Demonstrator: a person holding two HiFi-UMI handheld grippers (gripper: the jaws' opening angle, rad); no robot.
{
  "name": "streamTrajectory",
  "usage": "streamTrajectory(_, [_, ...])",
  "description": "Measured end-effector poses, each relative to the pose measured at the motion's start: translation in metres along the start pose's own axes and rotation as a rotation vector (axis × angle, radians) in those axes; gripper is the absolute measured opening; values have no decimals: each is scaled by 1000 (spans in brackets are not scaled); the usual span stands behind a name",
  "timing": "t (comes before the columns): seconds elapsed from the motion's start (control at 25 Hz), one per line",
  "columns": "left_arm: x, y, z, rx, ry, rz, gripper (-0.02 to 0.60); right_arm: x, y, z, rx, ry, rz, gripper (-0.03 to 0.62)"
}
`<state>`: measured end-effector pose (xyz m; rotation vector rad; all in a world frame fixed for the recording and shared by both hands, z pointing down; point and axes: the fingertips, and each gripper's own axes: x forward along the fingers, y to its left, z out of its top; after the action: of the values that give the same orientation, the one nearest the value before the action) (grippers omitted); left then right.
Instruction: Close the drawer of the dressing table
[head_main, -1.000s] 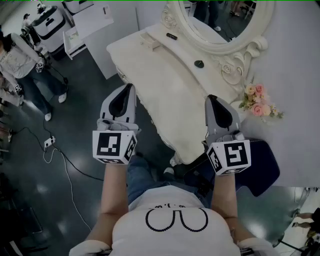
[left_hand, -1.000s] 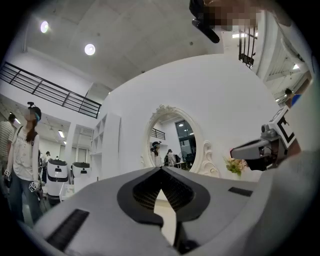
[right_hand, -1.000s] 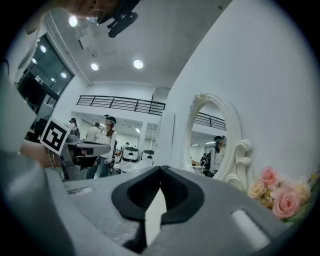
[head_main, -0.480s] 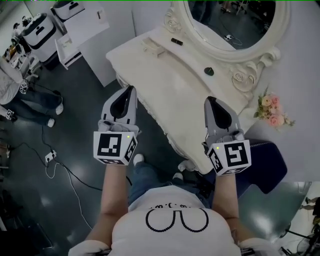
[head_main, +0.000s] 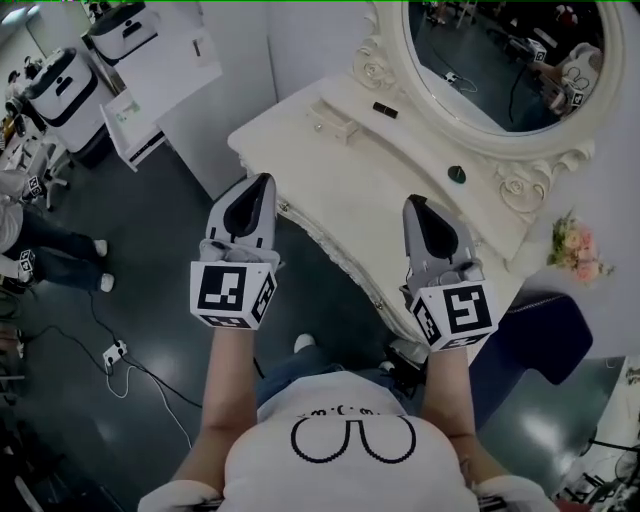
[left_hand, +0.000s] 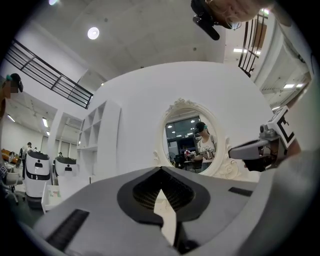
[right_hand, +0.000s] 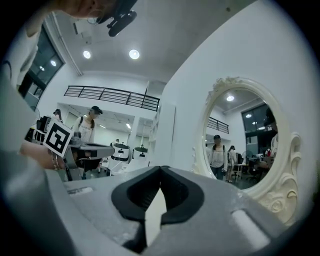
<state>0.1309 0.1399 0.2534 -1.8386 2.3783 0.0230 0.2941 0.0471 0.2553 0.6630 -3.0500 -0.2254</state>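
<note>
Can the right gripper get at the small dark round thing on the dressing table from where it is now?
Probably yes. Only bare top of the dressing table shows between the right gripper and the small dark round thing; nothing stands in between. Its jaws are shut and empty.

My view swung. Table (head_main: 400, 225) and mirror (head_main: 500, 60) slid to the upper right, and flowers (head_main: 575, 250) went to the right edge. Bystander (head_main: 40, 255) is nearly off the left edge, the power strip (head_main: 115, 352) is lower, and more cabinet (head_main: 230, 100) shows at upper left.
</note>
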Motion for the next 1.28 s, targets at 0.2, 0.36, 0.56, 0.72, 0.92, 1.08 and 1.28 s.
streamTrajectory(0.2, [9, 53, -11, -18, 11, -30, -2, 46, 34, -2, -15, 31, -25, 0])
streamTrajectory(0.36, [15, 83, -22, -46, 21, -32, -2, 74, 50, -5, -16, 56, -26, 0])
streamTrajectory(0.56, [31, 99, -38, -81, 44, -46, -2, 98, 49, -13, -18, 86, -29, 0])
streamTrajectory(0.72, [49, 110, -43, -83, 53, -64, -2, 119, 45, -18, -11, 98, -31, 0])
streamTrajectory(0.92, [81, 125, -55, -77, 80, -100, -2, 154, 37, -29, 18, 117, -51, 0])
streamTrajectory(1.08, [117, 138, -67, -81, 99, -128, -2, 183, 23, -42, 32, 131, -71, 0])
streamTrajectory(1.28, [179, 153, -82, -109, 120, -184, -2, 227, -4, -57, 49, 159, -113, 0])
